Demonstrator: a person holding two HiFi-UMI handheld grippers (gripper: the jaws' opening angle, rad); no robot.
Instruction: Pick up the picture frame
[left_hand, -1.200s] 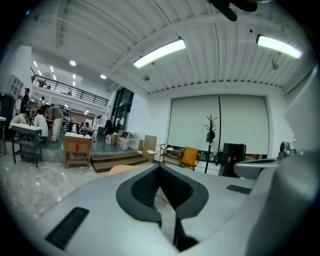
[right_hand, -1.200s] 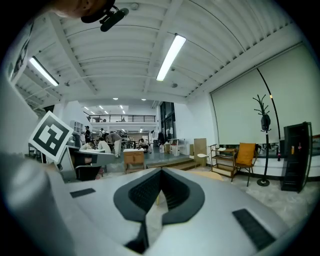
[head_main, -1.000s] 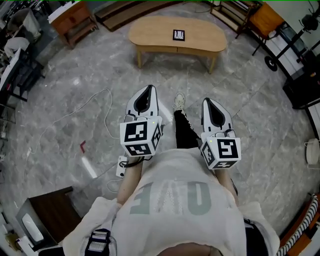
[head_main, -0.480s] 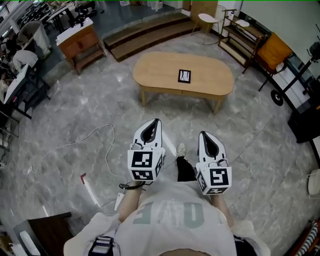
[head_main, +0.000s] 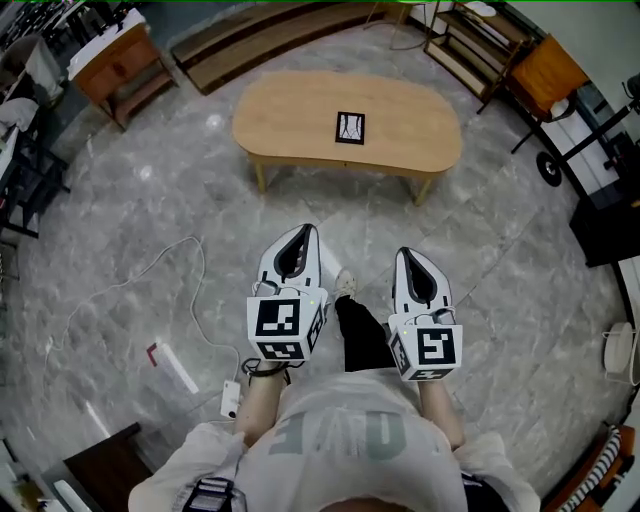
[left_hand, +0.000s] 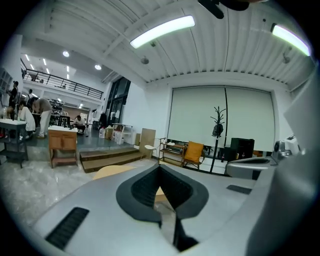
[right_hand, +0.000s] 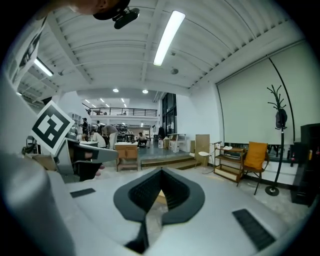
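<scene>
A loose white cable (head_main: 130, 290) trails over the marble floor to the left of the person's feet, and a step drifting that way could snag it. The left gripper (head_main: 299, 232) has its jaws pressed together on nothing, and so does the right gripper (head_main: 411, 254). Arriving like that, either would probably shove the picture frame (head_main: 351, 127) across the smooth top rather than take it, so the jaws must part first. The frame seems to lie flat, leaving little edge to pinch, and a pad coming in low might scrape the wood. It rests on the oval wooden coffee table (head_main: 290, 115), slightly right of the table's middle. That puts it well apart from both grippers, ahead across bare floor and roughly between their lines.
</scene>
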